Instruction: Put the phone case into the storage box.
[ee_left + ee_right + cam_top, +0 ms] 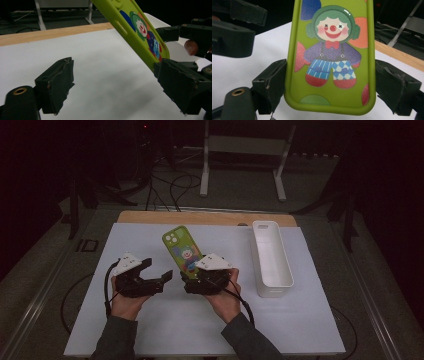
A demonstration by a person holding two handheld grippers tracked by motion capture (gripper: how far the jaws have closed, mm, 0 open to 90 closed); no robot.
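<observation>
- A white rectangular bin [272, 260] is sitting empty on the bench [150, 330].
- The right gripper [329, 82] is clamping a green clown-print phone case [332, 57].
- The left gripper [117, 87] is gaping wide, fingers holding nothing.

A phone case [182, 251] stands between the right gripper's [192, 279] jaws, the left gripper [158, 276] just left, a tray [272, 265] right.

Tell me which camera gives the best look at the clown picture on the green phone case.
The right gripper view: the phone case faces the camera between the right gripper jaws, the clown whole and sharp. The left gripper view shows it edge-on and slanted. In the high view it is small, its lower end behind the gripper.
</observation>
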